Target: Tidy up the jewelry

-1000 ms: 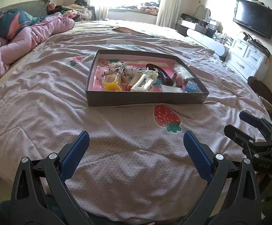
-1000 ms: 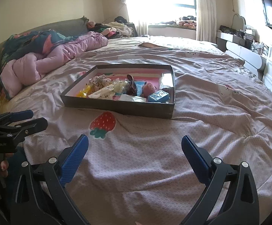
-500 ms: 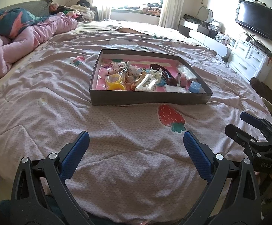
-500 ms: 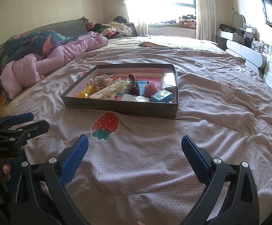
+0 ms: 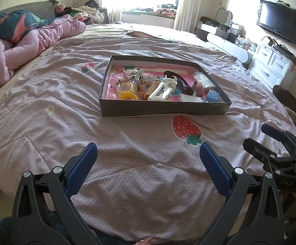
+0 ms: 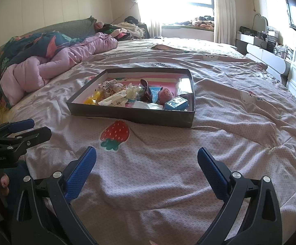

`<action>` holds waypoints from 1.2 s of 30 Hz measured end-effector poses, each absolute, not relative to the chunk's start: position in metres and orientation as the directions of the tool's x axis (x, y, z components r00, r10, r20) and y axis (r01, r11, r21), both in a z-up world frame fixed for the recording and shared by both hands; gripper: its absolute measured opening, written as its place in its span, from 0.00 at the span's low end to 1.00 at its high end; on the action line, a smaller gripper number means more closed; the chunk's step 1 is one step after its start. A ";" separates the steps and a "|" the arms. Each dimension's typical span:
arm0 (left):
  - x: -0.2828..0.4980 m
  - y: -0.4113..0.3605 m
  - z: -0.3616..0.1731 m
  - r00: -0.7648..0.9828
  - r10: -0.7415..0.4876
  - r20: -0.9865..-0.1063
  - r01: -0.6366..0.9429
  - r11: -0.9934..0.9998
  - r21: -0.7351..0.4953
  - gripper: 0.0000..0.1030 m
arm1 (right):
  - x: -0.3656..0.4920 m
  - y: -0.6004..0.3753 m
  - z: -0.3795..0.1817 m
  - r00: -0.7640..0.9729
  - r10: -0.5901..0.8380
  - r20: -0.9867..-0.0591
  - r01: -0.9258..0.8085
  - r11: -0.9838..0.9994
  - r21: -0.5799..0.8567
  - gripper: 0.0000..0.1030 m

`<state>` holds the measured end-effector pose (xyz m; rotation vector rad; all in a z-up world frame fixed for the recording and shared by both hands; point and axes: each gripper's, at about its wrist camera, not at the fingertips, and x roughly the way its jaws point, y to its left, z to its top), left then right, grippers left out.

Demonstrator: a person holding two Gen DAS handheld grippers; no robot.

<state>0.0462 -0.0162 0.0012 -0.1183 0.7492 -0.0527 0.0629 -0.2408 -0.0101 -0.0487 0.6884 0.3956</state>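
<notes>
Left tongs (image 5: 148, 153) spread (empty) over quilt (image 5: 45, 94), tray (image 5: 164, 110) ahead.

Sunlit window (image 6: 174, 0), cream walls, wide bed (image 5: 45, 94), white dresser (image 5: 270, 67), wall television (image 5: 278, 26)

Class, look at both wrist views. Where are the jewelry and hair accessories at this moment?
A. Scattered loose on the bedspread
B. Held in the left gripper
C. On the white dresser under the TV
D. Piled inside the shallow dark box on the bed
D. The accessories all lie inside the shallow dark box on the bedspread, while the left gripper and right gripper are both open and empty.
</notes>
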 end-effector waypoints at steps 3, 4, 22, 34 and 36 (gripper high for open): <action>0.046 -0.017 0.001 0.731 -0.089 -0.677 0.003 0.992 -0.127 0.89 | 0.062 -0.241 -0.010 0.702 0.339 -0.626 -0.372 0.925 0.083 0.94; 0.046 -0.017 0.001 0.731 -0.088 -0.677 0.004 0.992 -0.125 0.89 | 0.063 -0.241 -0.010 0.702 0.339 -0.626 -0.372 0.925 0.083 0.94; 0.046 -0.016 0.003 0.736 -0.086 -0.672 0.005 0.992 -0.123 0.89 | 0.063 -0.241 -0.009 0.701 0.340 -0.627 -0.372 0.924 0.086 0.94; 0.045 -0.016 0.005 0.733 -0.080 -0.675 -0.003 0.993 -0.121 0.89 | 0.062 -0.241 -0.009 0.700 0.339 -0.628 -0.372 0.924 0.085 0.94; 0.046 -0.016 0.005 0.733 -0.079 -0.675 -0.004 0.993 -0.121 0.89 | 0.062 -0.242 -0.009 0.701 0.340 -0.627 -0.373 0.924 0.084 0.94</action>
